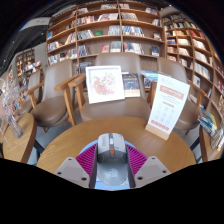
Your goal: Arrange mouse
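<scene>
A grey mouse [112, 158] with an orange scroll wheel sits lengthwise between my gripper's [112, 150] two fingers. Both magenta pads [88, 160] press against its sides, so the gripper is shut on it. The mouse is over the near part of a round wooden table [60, 148]. I cannot tell whether it rests on the table or is lifted off it.
A white placard [105, 84] stands at the table's far edge, and a tilted white and orange leaflet stand [167, 105] is at the right. Wooden chairs [70, 98] ring the table. Bookshelves [110, 35] fill the background.
</scene>
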A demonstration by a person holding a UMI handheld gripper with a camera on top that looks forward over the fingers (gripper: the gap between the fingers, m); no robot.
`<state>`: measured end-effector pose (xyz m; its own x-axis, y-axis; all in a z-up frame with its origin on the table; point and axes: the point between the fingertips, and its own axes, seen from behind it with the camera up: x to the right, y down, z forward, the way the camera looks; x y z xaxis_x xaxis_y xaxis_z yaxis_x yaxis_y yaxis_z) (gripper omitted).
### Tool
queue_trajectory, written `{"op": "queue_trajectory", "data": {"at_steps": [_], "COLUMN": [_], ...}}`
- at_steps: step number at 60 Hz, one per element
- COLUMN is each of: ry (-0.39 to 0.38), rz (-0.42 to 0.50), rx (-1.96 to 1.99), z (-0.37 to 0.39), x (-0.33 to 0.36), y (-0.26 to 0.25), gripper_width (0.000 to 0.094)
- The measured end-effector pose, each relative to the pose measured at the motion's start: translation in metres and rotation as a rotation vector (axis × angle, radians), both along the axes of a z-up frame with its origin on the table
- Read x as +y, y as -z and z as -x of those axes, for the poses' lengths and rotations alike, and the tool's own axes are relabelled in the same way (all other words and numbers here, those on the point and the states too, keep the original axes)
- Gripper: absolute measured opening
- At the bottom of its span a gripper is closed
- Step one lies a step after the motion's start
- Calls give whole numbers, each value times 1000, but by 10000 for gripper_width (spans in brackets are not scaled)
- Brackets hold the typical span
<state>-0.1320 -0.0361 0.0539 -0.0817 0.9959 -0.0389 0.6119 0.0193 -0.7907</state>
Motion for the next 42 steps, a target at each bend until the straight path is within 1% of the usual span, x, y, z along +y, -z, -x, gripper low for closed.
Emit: {"op": "queue_trajectory", "data": {"at_steps": [5,12,21,25,30,31,33,35,36,38,42], "ry": [-3,25,74,78,66,65,70,81,83,88,92], "rz": [-29,-21,-30,-30,-43,-42,-35,-28,-25,-21,-22], "rx": [-24,-65,-97,-77,-72,-68,-62,-60,-59,-58,-45], "z": [4,7,8,10,9,10,9,7,5,1,-9], "x": [-11,-16,-6,-5,-7,-7,-7,-6,-6,-5,-2], "y": [23,47,66,67,67,66,65,62,60,56,42], "gripper_width": [446,458,466,484,542,572,685,835,860,820,849]}}
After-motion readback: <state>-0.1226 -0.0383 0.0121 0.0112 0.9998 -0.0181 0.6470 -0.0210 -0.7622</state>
